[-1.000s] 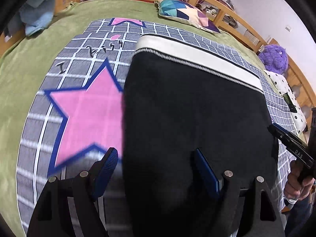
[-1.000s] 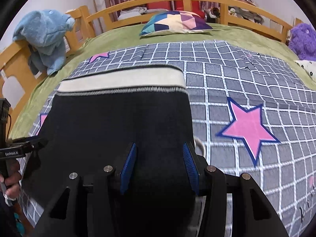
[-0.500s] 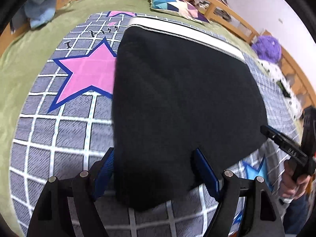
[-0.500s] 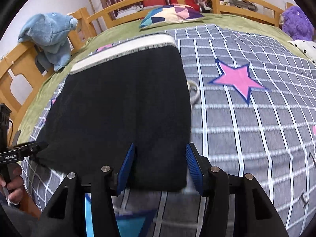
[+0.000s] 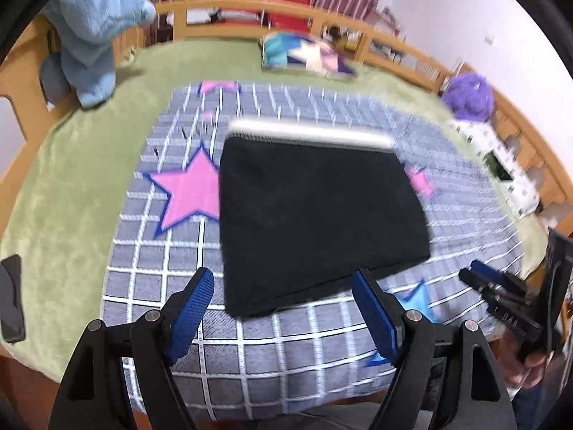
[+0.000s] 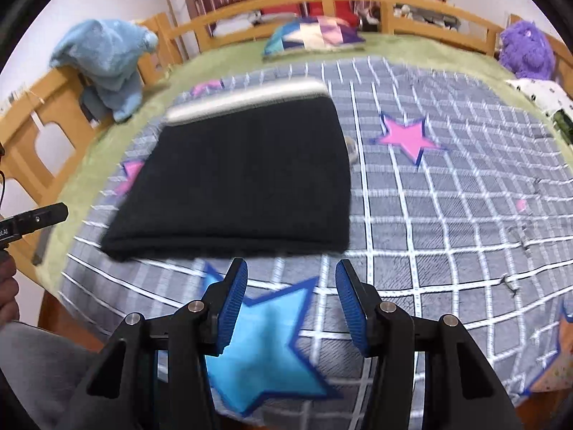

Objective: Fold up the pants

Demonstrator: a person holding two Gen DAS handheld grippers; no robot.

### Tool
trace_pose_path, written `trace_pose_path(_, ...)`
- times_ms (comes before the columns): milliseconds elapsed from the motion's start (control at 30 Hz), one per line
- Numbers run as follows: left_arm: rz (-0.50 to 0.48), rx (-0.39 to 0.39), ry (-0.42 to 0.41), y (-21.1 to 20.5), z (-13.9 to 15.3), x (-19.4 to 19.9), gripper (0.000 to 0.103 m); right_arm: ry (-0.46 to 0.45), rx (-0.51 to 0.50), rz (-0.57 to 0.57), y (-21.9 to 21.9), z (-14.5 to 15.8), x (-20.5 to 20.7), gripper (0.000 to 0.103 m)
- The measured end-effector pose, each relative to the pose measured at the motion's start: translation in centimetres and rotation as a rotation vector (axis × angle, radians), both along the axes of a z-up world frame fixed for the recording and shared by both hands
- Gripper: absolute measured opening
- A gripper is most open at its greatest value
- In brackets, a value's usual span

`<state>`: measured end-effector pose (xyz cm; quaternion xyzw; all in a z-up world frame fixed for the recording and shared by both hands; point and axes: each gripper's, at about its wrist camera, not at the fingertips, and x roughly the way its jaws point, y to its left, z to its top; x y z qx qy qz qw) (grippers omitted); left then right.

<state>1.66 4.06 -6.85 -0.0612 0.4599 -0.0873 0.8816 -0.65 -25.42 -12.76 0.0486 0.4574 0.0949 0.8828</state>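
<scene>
The black pants (image 5: 315, 215) lie folded into a flat rectangle on the grey checked blanket, white waistband (image 5: 308, 134) at the far edge. They also show in the right wrist view (image 6: 243, 179). My left gripper (image 5: 286, 311) is open and empty, a little back from the near left corner of the pants. My right gripper (image 6: 290, 304) is open and empty, above the blanket's blue star, short of the near right edge. The right gripper also shows in the left wrist view (image 5: 494, 286).
The grey blanket with stars (image 6: 447, 215) lies on a green bedspread (image 5: 53, 197) inside a wooden bed rail (image 6: 358, 3). A blue plush (image 6: 107, 61), a patchwork pillow (image 6: 315, 36) and a purple plush (image 6: 523, 50) sit along the far sides. A dark phone (image 5: 10, 301) lies at the left.
Both grippers have pulled back toward me off the pants, which were between the fingers before. The pants stay folded on the blanket.
</scene>
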Motion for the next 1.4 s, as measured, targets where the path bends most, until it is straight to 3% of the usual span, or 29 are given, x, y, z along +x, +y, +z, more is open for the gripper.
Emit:
trace_pose_path(100, 0.038, -0.008, 0.006, -0.5, 2.6, -1.2, 0.079, -0.051, -0.009, -0.014, 0.7, 3.9, -1.1, 0.055)
trace_pose_path(233, 0.024, -0.067, 0.052, -1.8, 3.6, -3.0, 0.08, -0.089, -0.026, -0.026, 1.7, 8.1, -2.8, 0.06)
trace_pose_path(367, -0.005, -0.008, -0.005, -3.3, 3.4, -5.3, 0.08, -0.133, -0.052, -0.044, 2.8, 10.2, -5.0, 0.087)
trace_pose_path(500, -0.028, 0.041, -0.02, -4.4, 2.7, -6.3, 0.08, -0.168, -0.107, -0.072, 3.3, 10.7, -6.3, 0.097)
trace_pose_path(600, 0.004, 0.075, -0.061, -4.3, 3.3, -6.7, 0.08, -0.164, -0.137, -0.091, 3.2, 10.4, -6.8, 0.097)
trace_pose_path(933, 0.042, 0.075, -0.122, -3.5, 3.5, -6.8, 0.08, -0.144, -0.14, -0.112, 3.3, 9.4, -6.6, 0.098)
trace_pose_path(1067, 0.042, 0.049, -0.1, -2.8, 3.3, -6.4, 0.08, -0.143, -0.135, -0.119, 3.8, 9.4, -6.4, 0.098)
trace_pose_path(1400, 0.055, 0.071, -0.078, -2.2, 2.7, -6.1, 0.08, -0.148, -0.155, -0.13, 5.2, 9.5, -5.8, 0.098)
